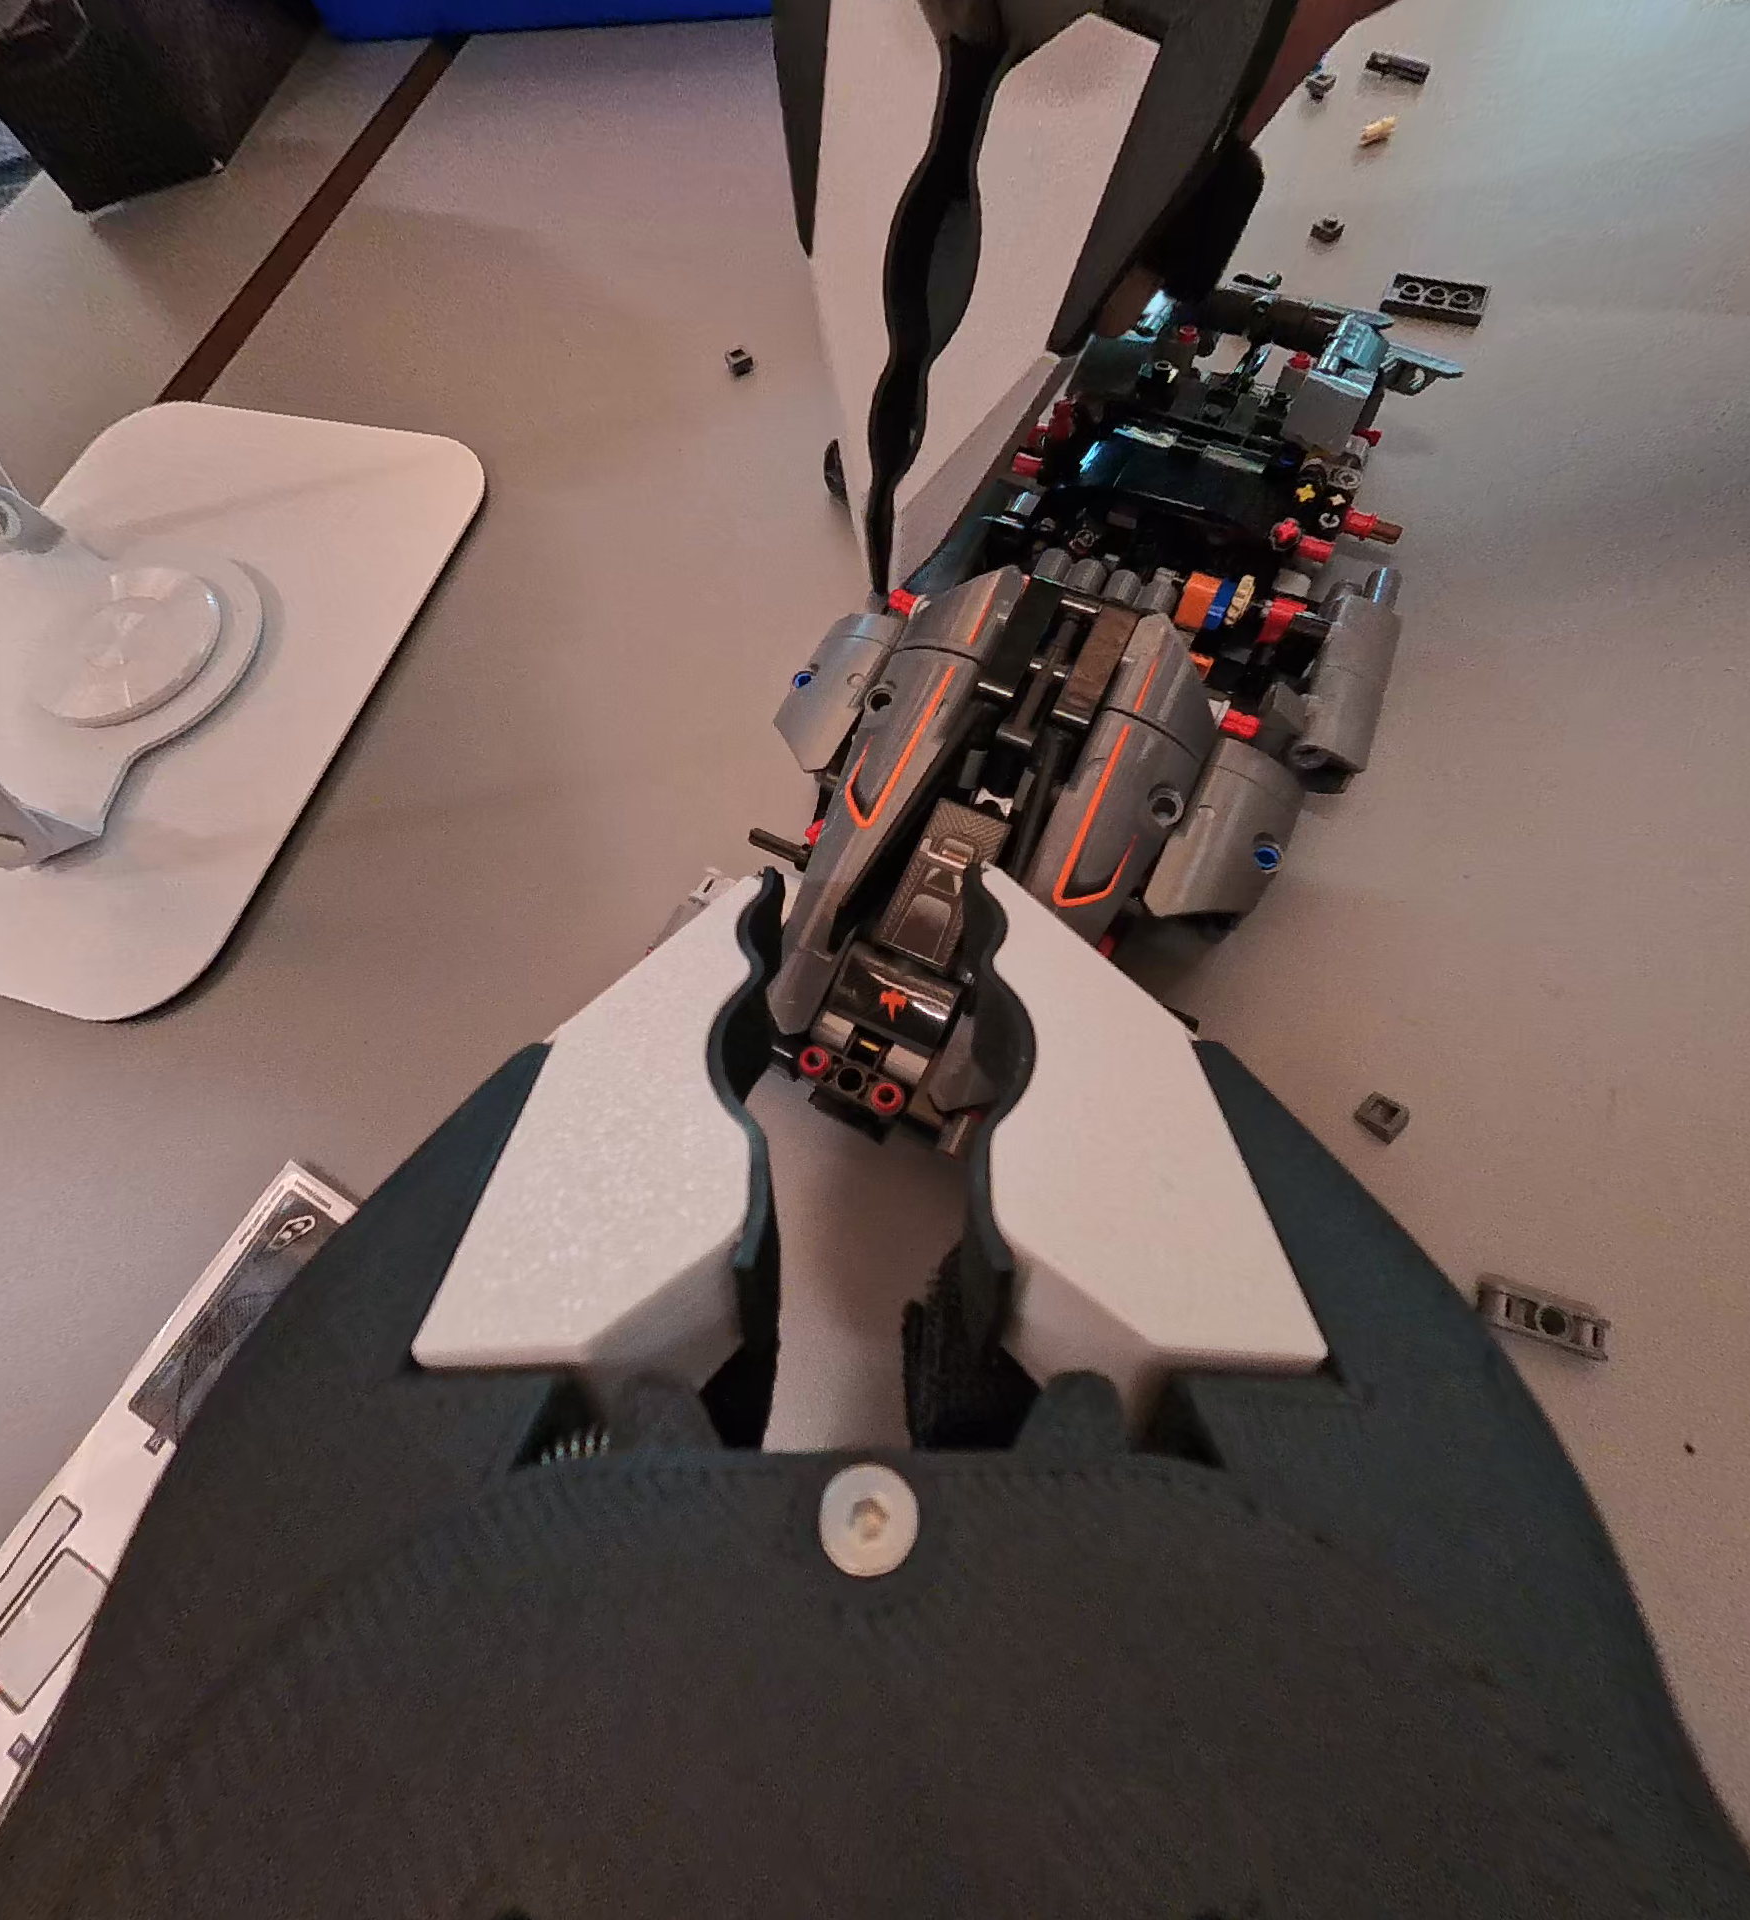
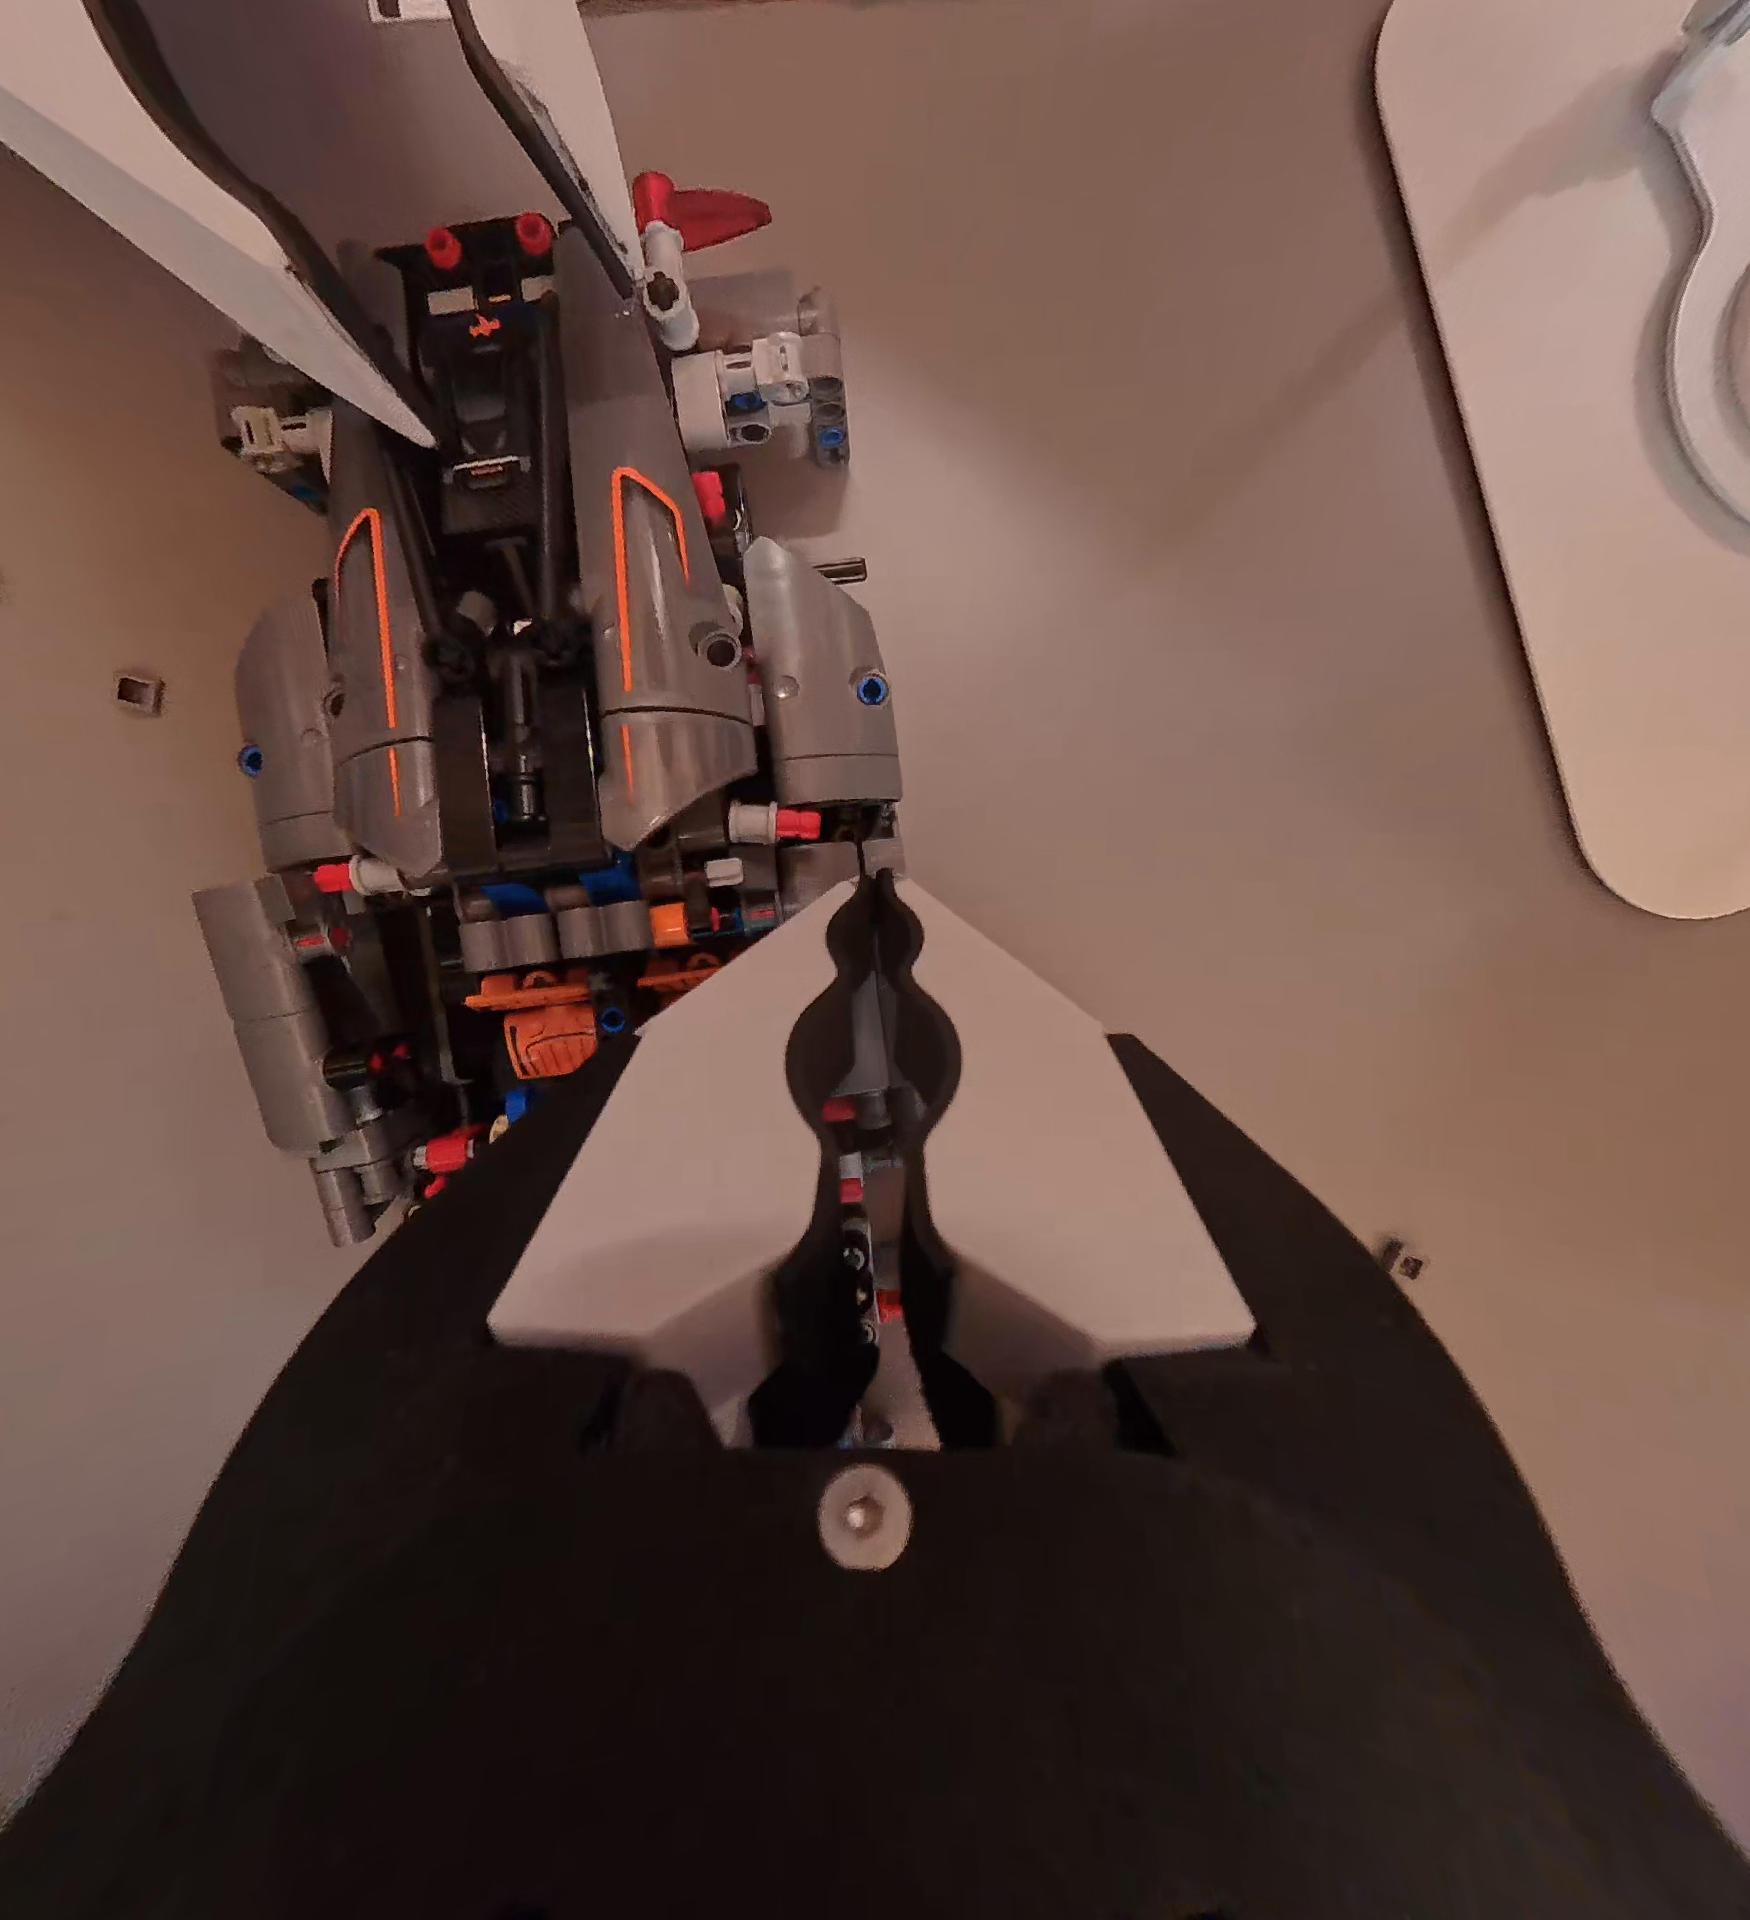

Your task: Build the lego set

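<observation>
The grey and black lego vehicle (image 1: pixel 1110 727) with orange stripes lies on the grey table (image 1: pixel 538 520). My left gripper (image 1: pixel 869 894) is shut on its narrow nose (image 1: pixel 881 997), one pad on each side. The right wrist view shows the same grasp (image 2: pixel 528 364) on the vehicle (image 2: pixel 497 644). My right gripper (image 2: pixel 873 881) is shut. Its tips rest at the vehicle's side edge, next to a grey side panel (image 2: pixel 829 675) and a red pin (image 2: pixel 793 823). In the left wrist view it (image 1: pixel 881 582) comes down from above beside the vehicle.
A white stand base (image 1: pixel 227 675) sits left of the vehicle, also seen in the right wrist view (image 2: pixel 1577 520). Loose pieces lie around: a grey connector (image 1: pixel 1541 1317), a small grey piece (image 1: pixel 1382 1117), a black plate (image 1: pixel 1437 299). An instruction sheet (image 1: pixel 71 1507) lies near left. A light grey sub-assembly (image 2: pixel 757 384) sits by the nose. The small grey piece (image 1: pixel 1382 1117) is about 12 centimeters from my left fingertips. The right camera catches it too, in the right wrist view (image 2: pixel 140 697).
</observation>
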`<state>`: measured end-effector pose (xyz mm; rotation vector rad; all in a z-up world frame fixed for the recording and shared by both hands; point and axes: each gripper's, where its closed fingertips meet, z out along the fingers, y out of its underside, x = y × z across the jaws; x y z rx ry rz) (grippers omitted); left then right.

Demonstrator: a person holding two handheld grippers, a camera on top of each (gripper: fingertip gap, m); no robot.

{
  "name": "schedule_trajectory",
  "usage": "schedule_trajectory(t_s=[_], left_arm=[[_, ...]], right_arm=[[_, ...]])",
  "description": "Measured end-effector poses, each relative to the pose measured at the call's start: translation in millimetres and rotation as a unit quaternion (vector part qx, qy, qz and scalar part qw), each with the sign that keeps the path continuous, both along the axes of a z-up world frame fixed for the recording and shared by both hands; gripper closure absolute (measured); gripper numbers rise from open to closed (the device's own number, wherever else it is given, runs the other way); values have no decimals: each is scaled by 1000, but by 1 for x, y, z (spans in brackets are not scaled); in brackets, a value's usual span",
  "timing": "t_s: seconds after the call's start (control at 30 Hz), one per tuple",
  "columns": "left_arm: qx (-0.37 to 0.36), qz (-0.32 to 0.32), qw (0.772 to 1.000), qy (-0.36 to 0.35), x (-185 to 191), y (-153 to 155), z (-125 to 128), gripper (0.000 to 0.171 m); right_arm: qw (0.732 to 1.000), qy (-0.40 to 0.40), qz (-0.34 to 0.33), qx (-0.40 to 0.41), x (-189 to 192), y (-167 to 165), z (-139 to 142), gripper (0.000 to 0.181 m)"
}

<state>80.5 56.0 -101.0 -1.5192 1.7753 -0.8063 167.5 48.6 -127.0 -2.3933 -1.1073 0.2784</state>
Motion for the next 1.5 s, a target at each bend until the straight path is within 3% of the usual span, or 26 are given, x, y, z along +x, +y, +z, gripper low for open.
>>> schedule_trajectory(t_s=[0.27, 0.5, 0.67, 0.8, 0.9, 1.0, 1.1, 1.3, 1.37, 1.5], left_arm=[[1, -4, 1000, -1, 1, -2, 1, 139], [-3, -5, 1000, -4, 2, -3, 1, 140], [-7, -7, 1000, -6, 3, -3, 1, 141], [-5, -7, 1000, -5, 3, -4, 1, 141], [-2, -7, 1000, -4, 3, -4, 1, 141], [-1, -8, 1000, -3, 4, -4, 2, 142], [-2, -11, 1000, -5, 7, -6, 2, 143], [-9, -11, 1000, -12, 7, -7, 2, 143], [-8, -12, 1000, -11, 7, -8, 2, 143], [-1, -14, 1000, -13, 9, -10, 3, 145]], right_arm=[[1000, 9, -9, -1, 13, -8, 13, 179], [999, 23, -8, -34, 12, -11, 4, 153], [999, -1, 7, -54, 9, -13, -8, 159], [1000, -14, -10, -22, 15, -12, 6, 151], [1000, 4, 7, 13, 4, -32, 31, 156], [997, 32, 64, 10, -26, -71, 38, 161], [994, 40, 100, 19, -52, -92, 33, 160], [996, -14, 90, 4, -57, -97, 2, 158], [996, -23, 91, 11, -59, -96, -4, 167], [995, -30, 92, 15, -59, -96, -5, 168]])
